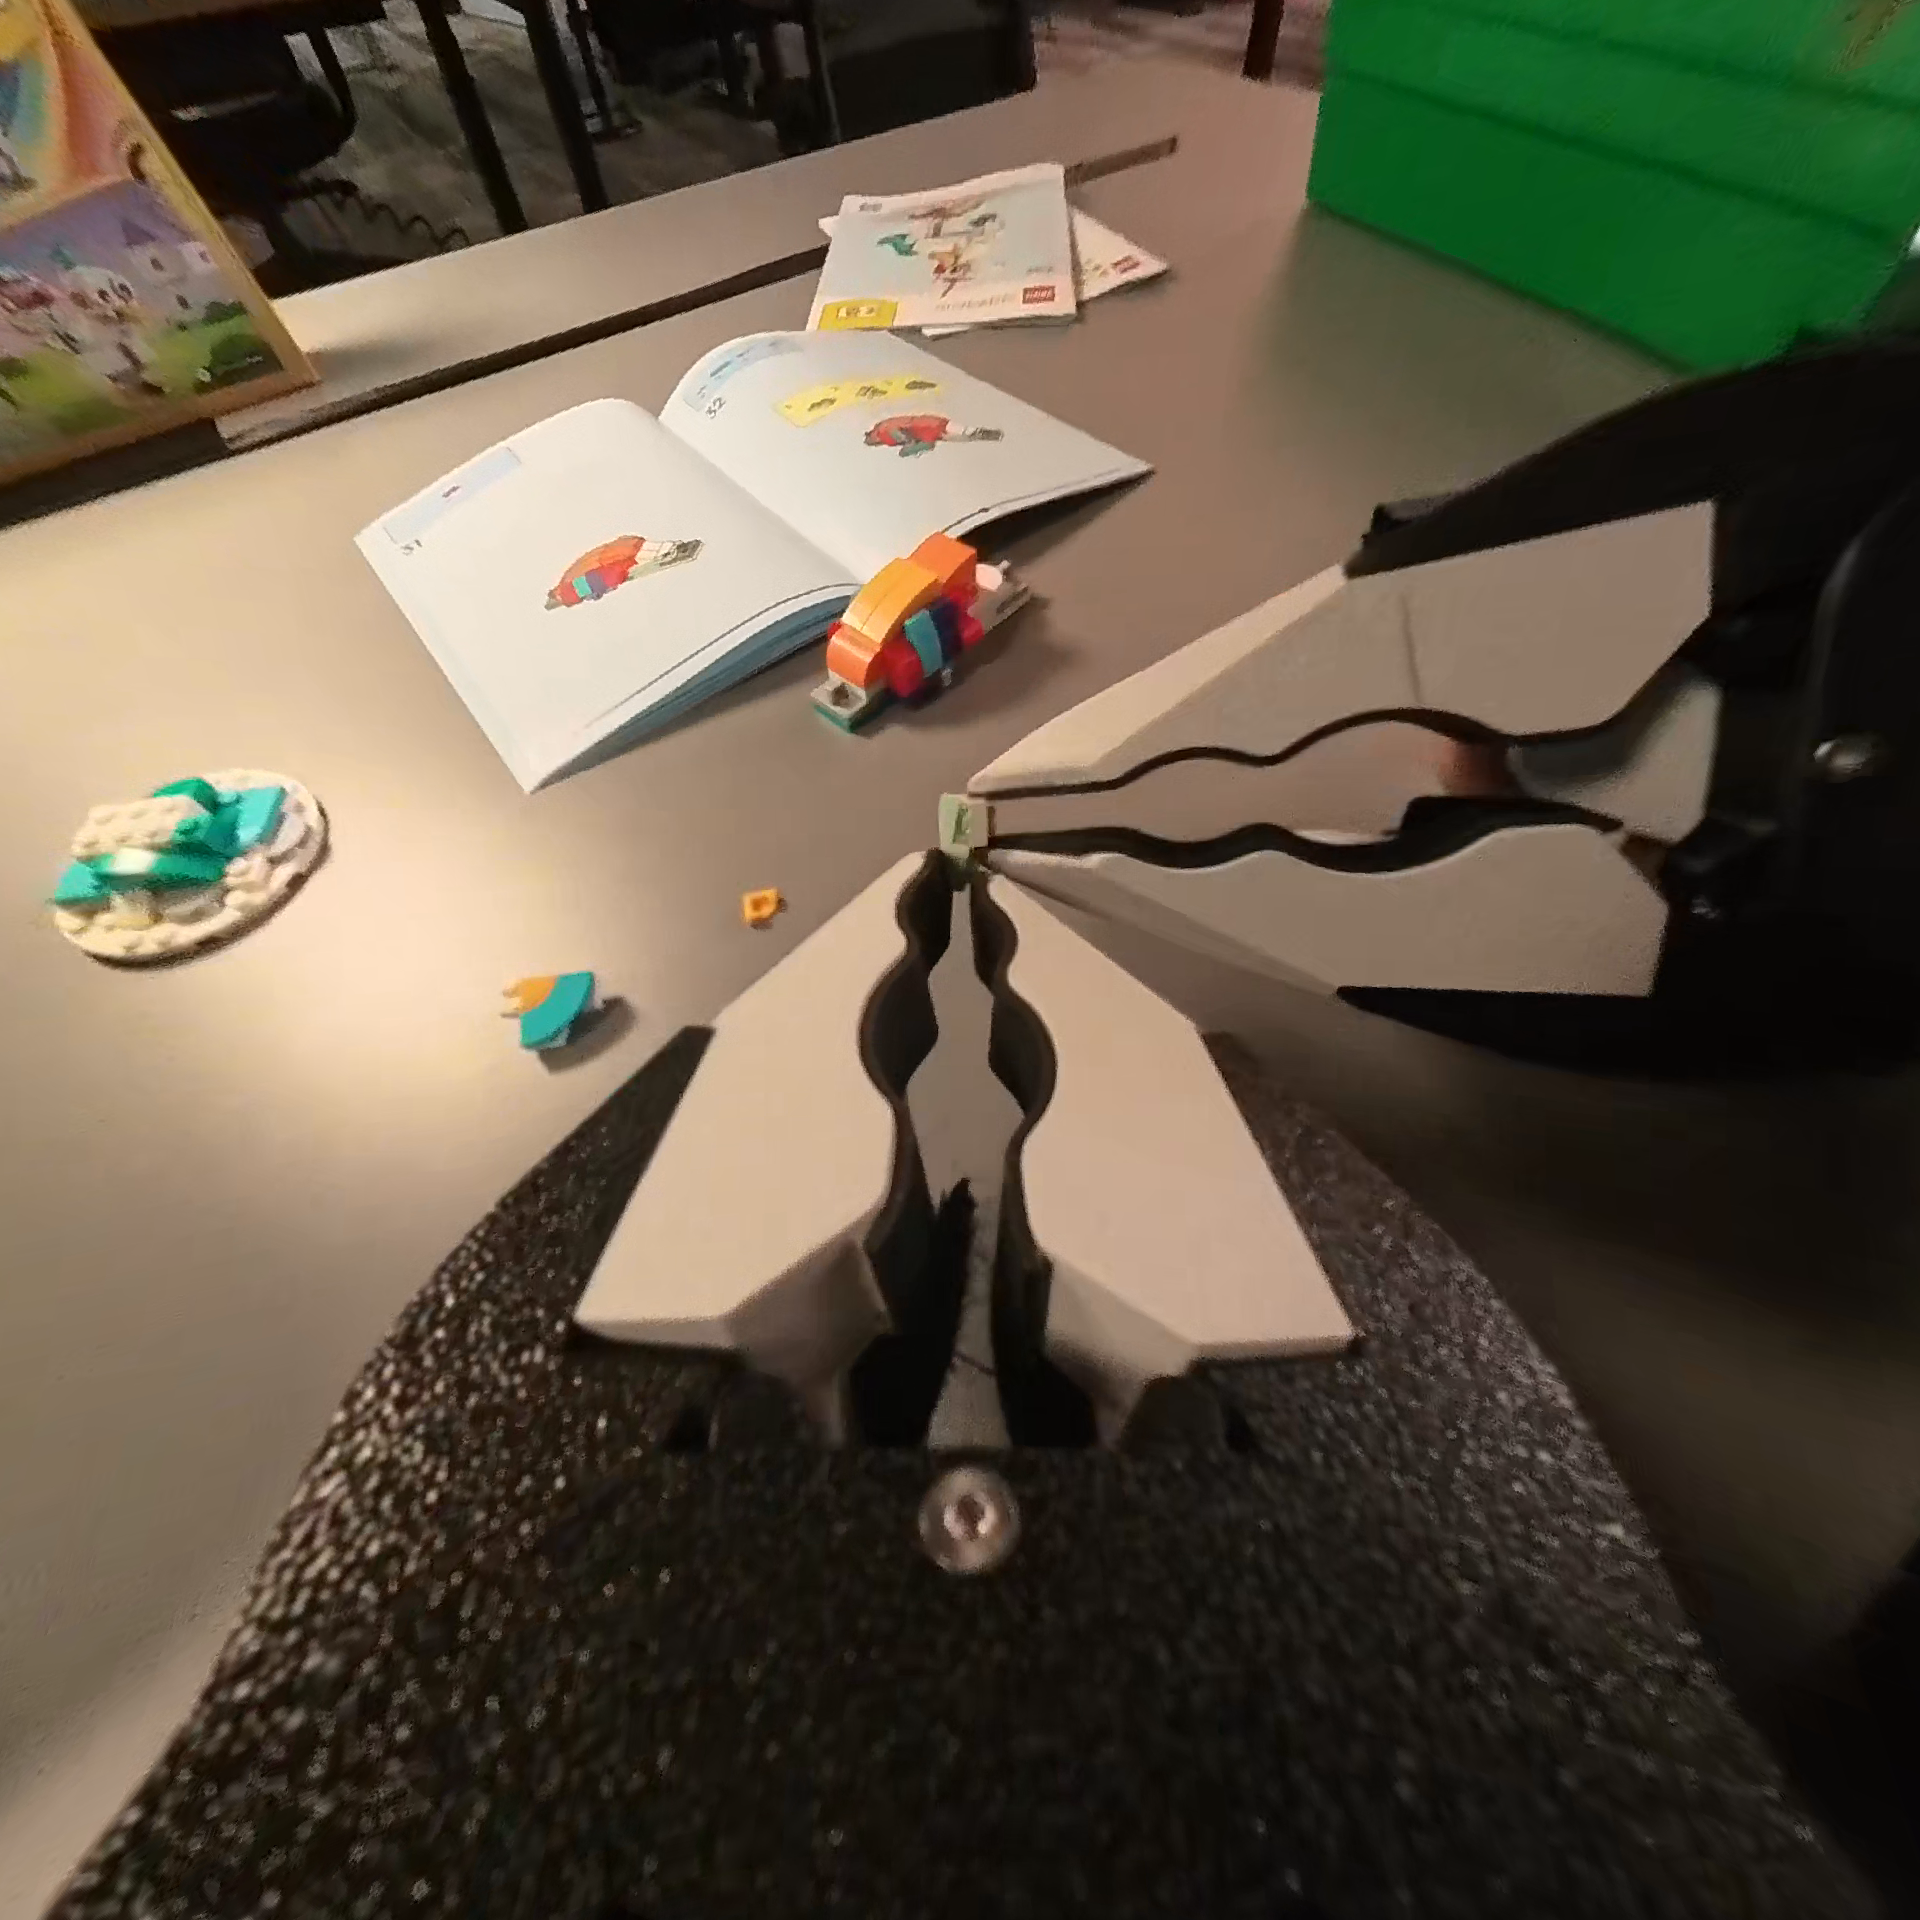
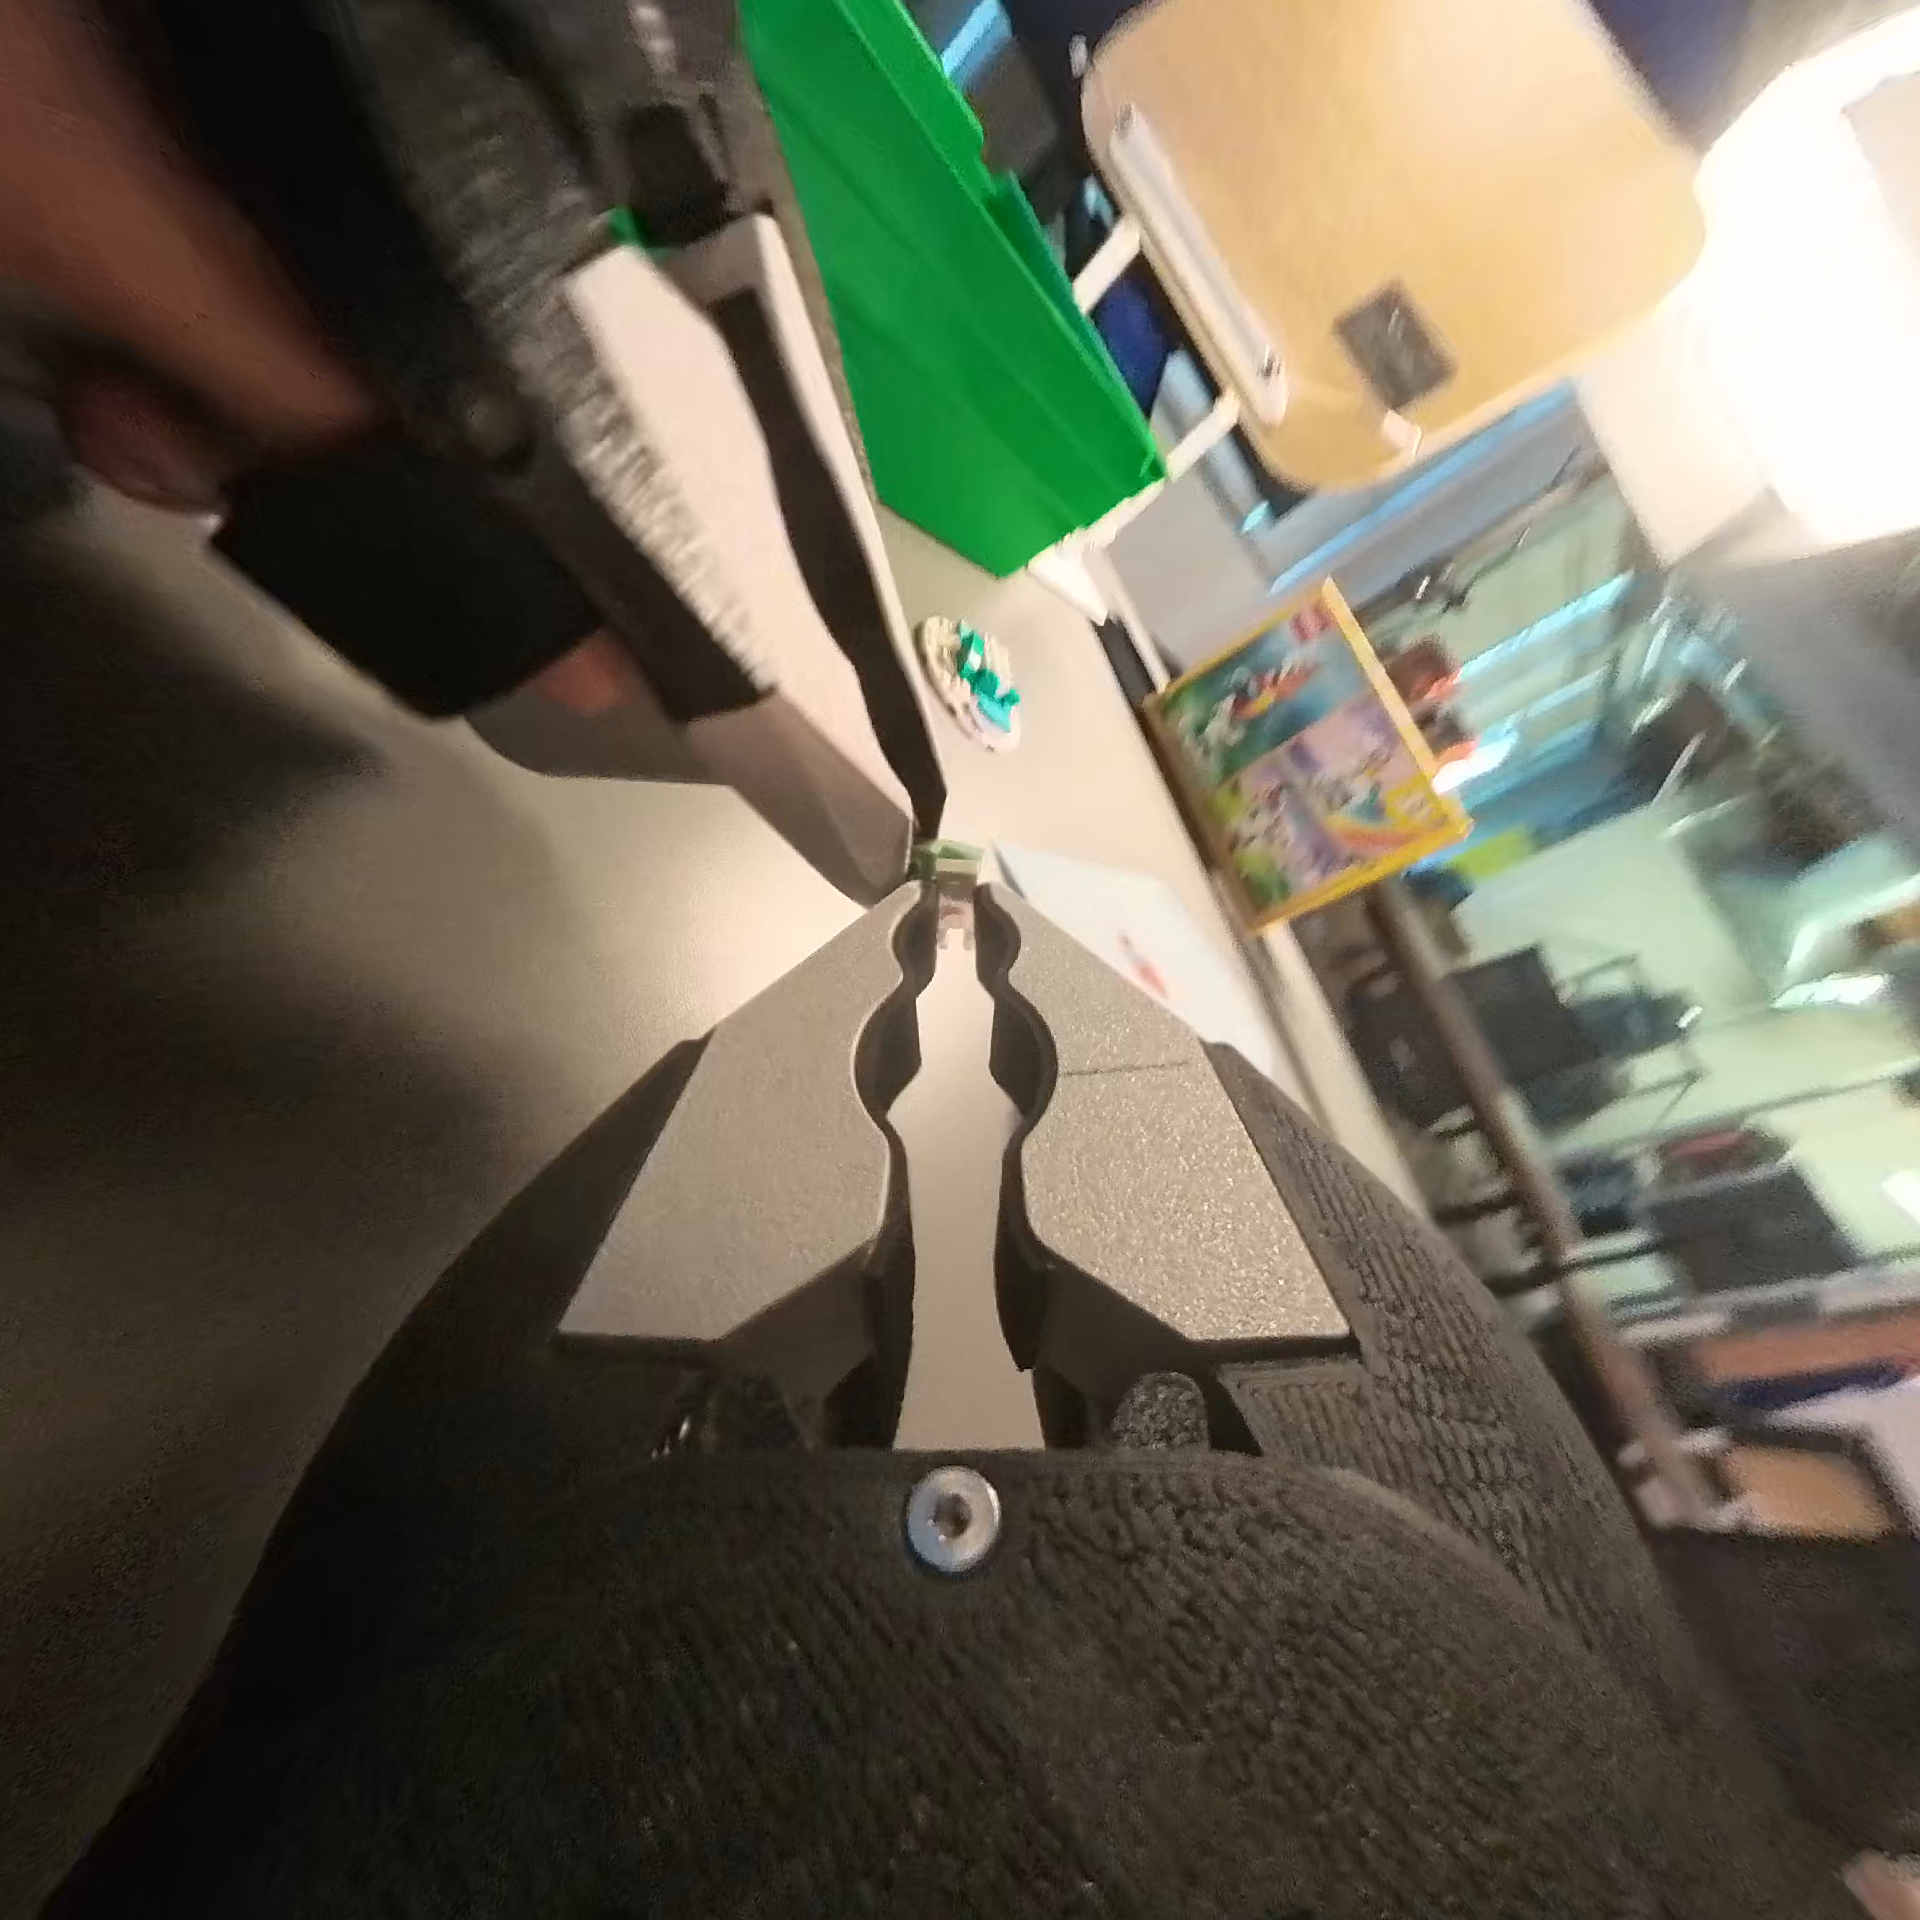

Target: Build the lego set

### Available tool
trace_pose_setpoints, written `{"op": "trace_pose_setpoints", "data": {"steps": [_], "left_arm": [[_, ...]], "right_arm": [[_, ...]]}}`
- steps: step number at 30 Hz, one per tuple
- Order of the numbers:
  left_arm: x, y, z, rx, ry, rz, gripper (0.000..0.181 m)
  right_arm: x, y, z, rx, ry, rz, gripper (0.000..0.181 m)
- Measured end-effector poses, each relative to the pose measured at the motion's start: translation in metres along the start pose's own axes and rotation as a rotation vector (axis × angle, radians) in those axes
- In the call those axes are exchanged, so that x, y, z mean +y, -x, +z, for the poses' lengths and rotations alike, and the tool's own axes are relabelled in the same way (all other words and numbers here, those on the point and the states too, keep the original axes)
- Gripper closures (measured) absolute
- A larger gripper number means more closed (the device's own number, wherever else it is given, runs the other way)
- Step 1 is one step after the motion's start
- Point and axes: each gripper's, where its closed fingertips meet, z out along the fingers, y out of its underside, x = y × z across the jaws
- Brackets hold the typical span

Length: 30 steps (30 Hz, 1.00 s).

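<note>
Small pale-green piece (image 1: 960, 831) pinched above the grey worktop (image 1: 312, 1195), between tips of both tools. Left hand-held gripper (image 1: 956, 868) clenched on its lower end; right hand-held gripper (image 1: 982, 821) clamped on same piece from the right. Orange-and-red model (image 1: 909, 634) resting against open instruction booklet (image 1: 665, 540). Farther left: white round plate with teal pieces (image 1: 187, 857), loose teal-orange piece (image 1: 556, 1008), tiny orange piece (image 1: 762, 906).
</note>
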Motion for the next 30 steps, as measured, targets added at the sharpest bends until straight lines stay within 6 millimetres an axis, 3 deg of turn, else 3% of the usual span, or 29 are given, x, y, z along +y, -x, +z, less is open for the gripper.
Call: {"op": "trace_pose_setpoints", "data": {"steps": [5,10,13,22,26,30], "left_arm": [[0.0032,0.0066,0.0068,-0.072,0.048,0.151,0.179],[0.0047,0.0075,0.0098,-0.071,0.059,0.145,0.179],[0.0021,0.0068,0.0097,-0.031,0.05,0.05,0.179],[0.0011,0.0092,0.0104,-0.068,0.042,0.052,0.179],[0.0009,0.0072,0.0107,-0.014,0.025,-0.055,0.179],[-0.0049,0.0059,0.0089,0.065,-0.022,-0.224,0.179]], "right_arm": [[0.0073,0.0006,0.0061,-0.044,0.073,0.18,0.176],[0.0105,0.0004,0.0087,-0.058,0.101,0.253,0.177],[0.0092,-0.0023,0.0087,-0.035,0.09,0.246,0.177],[0.0082,-0.0046,0.0109,-0.025,0.098,0.286,0.177],[0.0081,-0.0044,0.0099,-0.016,0.087,0.249,0.177],[0.0038,-0.009,0.0087,0.036,0.067,0.106,0.176]]}}
